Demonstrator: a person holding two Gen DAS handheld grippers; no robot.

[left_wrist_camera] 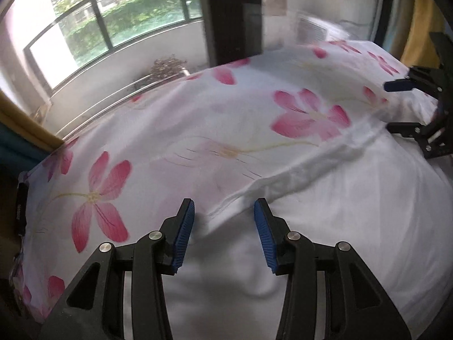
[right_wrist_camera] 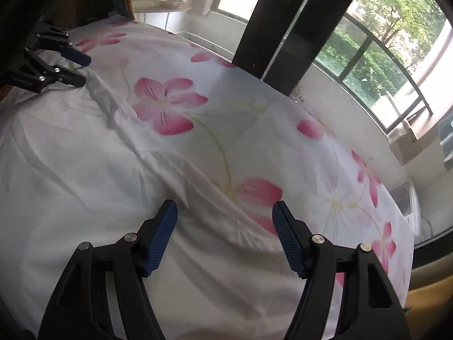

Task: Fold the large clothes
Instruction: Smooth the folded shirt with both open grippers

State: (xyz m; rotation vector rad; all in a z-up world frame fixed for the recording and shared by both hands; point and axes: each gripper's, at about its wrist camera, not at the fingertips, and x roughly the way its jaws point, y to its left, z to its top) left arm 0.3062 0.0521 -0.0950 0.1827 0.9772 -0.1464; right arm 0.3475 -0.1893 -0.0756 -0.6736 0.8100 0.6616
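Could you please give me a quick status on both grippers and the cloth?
Left gripper open, empty. Right gripper open, empty. White cloth spread over floral sheet, edge ridge between grippers. Nothing in the way.

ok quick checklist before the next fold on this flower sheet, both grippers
1. Left gripper jaws open, nothing between them: ok.
2. Right gripper jaws open, nothing between them: ok.
3. White fabric with pink flower print spread flat: ok.
4. Plain white folded-over layer lies smooth: not ok, its bunched hem edge is wrinkled.
5. Both grippers sit near that edge, apart from each other: ok.
6. Corners of the fabric aligned: cannot tell, out of view.
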